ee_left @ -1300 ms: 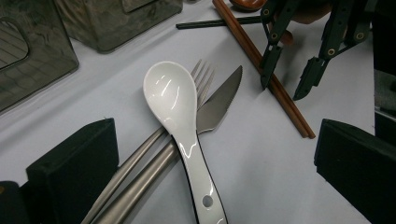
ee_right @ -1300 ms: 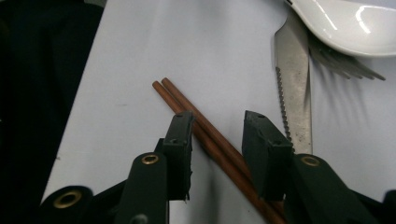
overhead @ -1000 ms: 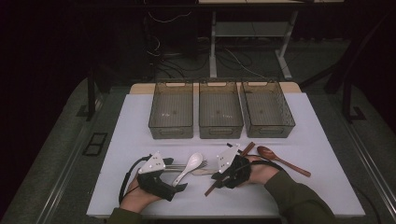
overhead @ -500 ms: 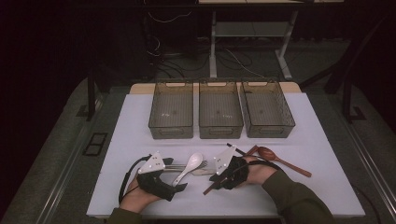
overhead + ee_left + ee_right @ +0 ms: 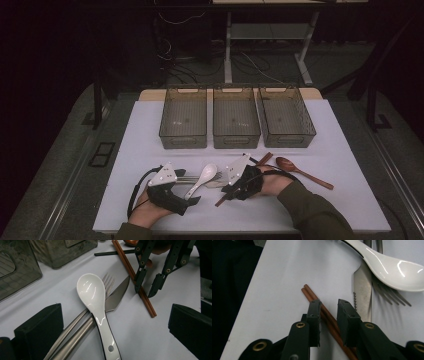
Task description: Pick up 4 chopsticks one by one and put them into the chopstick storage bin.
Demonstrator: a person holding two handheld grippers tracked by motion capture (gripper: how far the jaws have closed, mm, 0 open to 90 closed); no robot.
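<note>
A white ceramic spoon [image 5: 91,292] lies across a metal fork [image 5: 108,280] and a serrated knife [image 5: 117,296] on the white table [image 5: 150,130]. My left gripper [image 5: 113,315] is open wide, with its pads on either side of the spoon handle and the two metal handles. A pair of brown chopsticks [image 5: 312,296] lies just right of the knife. My right gripper [image 5: 329,312] is open, and its two jaws straddle the chopsticks close on both sides. From above, the left gripper [image 5: 187,195] and right gripper [image 5: 225,192] sit near the table's front edge.
Three empty dark wire bins [image 5: 183,117] [image 5: 236,117] [image 5: 286,117] stand side by side at the back. A wooden spoon [image 5: 300,171] lies right of my right hand. A thin black stick [image 5: 112,253] lies beyond the chopsticks.
My right gripper has shifted slightly left and down over the chopsticks. The left gripper and the cutlery have stayed put.
</note>
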